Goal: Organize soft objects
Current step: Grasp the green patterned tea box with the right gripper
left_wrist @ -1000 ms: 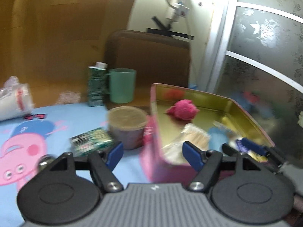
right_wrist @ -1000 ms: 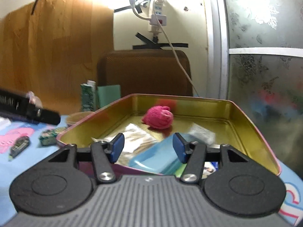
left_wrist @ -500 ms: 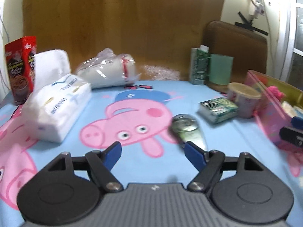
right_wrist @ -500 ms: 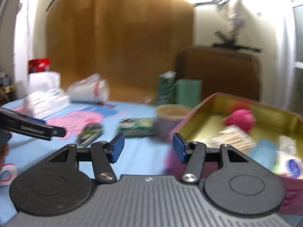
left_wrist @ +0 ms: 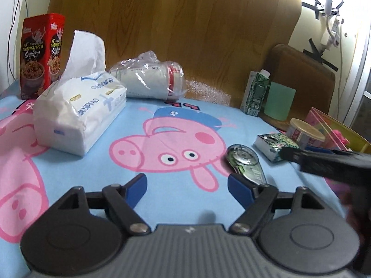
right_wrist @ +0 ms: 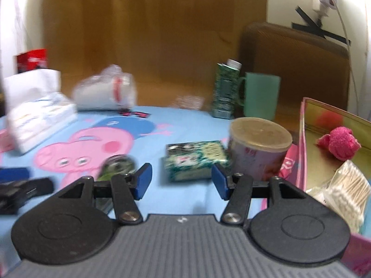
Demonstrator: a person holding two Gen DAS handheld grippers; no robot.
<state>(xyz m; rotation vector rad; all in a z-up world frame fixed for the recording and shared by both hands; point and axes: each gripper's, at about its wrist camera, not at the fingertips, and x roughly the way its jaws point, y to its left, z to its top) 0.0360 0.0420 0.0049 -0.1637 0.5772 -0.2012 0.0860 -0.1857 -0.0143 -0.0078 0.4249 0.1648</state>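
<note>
A white tissue pack [left_wrist: 76, 113] lies on the blue pig-print cloth at the left; it also shows in the right wrist view [right_wrist: 39, 118]. A pink tin box [right_wrist: 303, 143] at the right holds a pink yarn ball [right_wrist: 343, 142] and a bag of cotton swabs [right_wrist: 347, 190]. A green patterned packet [right_wrist: 197, 162] lies next to the box. My left gripper [left_wrist: 186, 191] is open and empty over the cloth. My right gripper [right_wrist: 182, 180] is open and empty, just before the green packet.
A wrapped stack of paper cups [left_wrist: 150, 81], a red snack tin [left_wrist: 39, 53], a green carton [left_wrist: 255, 95], a green mug [right_wrist: 260, 96], a lidded cup [right_wrist: 259, 148] and a tape dispenser [left_wrist: 245, 162] stand on the cloth. Brown board behind.
Both grippers have swung left, away from the pink tin box toward the middle of the cloth. Both stay open and empty.
</note>
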